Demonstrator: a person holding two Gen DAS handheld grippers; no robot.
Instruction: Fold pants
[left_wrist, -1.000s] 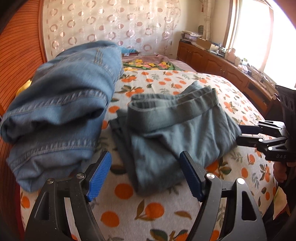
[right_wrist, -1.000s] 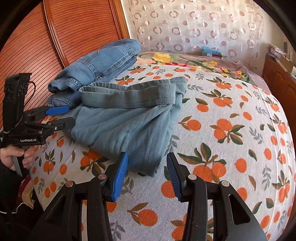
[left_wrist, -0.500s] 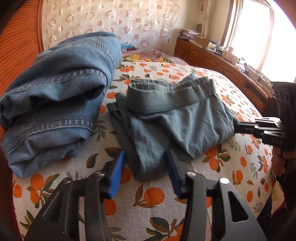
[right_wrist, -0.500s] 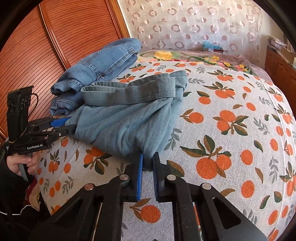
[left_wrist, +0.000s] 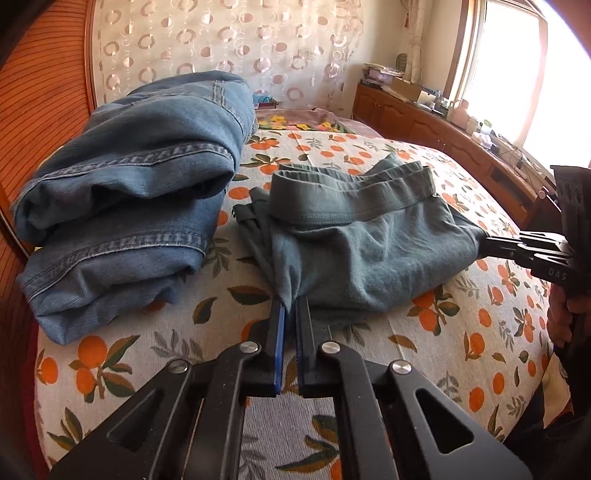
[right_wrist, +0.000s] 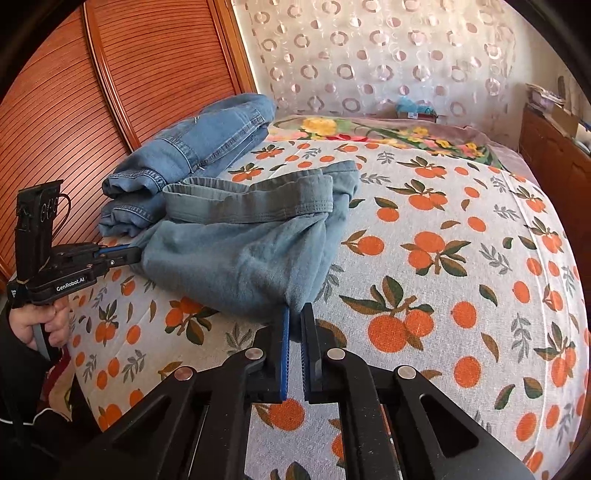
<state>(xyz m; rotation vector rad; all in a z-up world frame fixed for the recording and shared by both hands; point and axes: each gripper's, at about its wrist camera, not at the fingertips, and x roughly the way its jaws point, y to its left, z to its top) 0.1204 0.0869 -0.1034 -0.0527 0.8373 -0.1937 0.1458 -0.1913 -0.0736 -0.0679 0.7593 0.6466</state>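
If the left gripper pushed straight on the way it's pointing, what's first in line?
The grey-green pants: the left gripper is already shut on their near edge, so it would bunch that cloth toward the waistband. The folded jeans sit off to its left, probably missed.

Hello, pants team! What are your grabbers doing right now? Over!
Left gripper and right gripper both shut on the grey-green pants, one corner each. Pants part-folded on the bed. Folded jeans close beside, not blocking.

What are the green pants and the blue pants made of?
The green pants look like soft knit cotton: matte, limp, with a stretchy ribbed waistband. The blue pants look like denim: thick, faded, with raised double-stitched seams. The fibre itself can't be told from looks alone.
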